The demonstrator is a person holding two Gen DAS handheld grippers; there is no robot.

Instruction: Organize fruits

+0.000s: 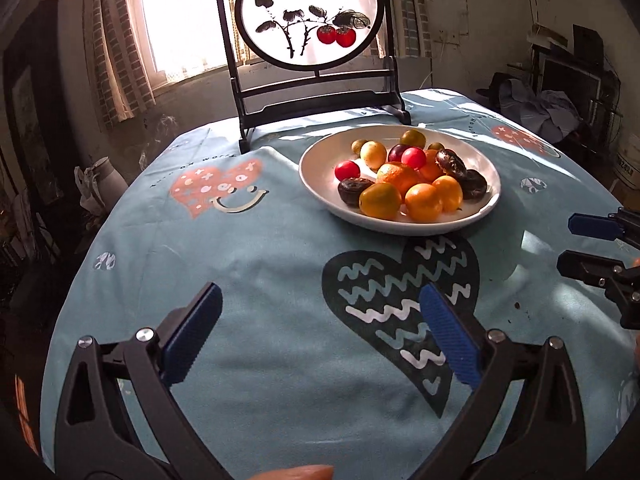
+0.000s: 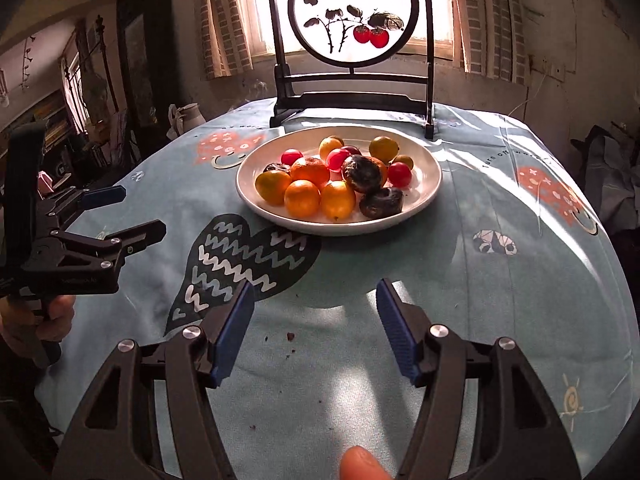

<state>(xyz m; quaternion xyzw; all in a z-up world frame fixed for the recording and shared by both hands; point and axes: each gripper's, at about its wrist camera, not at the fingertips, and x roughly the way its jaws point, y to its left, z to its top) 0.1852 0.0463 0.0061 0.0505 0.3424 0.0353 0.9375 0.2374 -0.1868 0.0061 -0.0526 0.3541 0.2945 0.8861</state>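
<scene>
Calligraphy marks screen (image 2: pixel 353 16) (fruits (image 2: pixel 332 180) plated).

Orange, red, yellow, dark fruits (image 2: pixel 332 178) piled in white plate (image 2: pixel 428 184).

Left gripper (image 1: pixel 320 300): jaws spread wide, blue pads (image 1: pixel 192 336) bare, nothing between them. Right gripper (image 2: pixel 316 296): jaws likewise parted, empty. Bare hand (image 2: pixel 44 320) wraps the left gripper's handle; a fingertip, probably a thumb (image 2: pixel 360 464), shows behind the right.
</scene>
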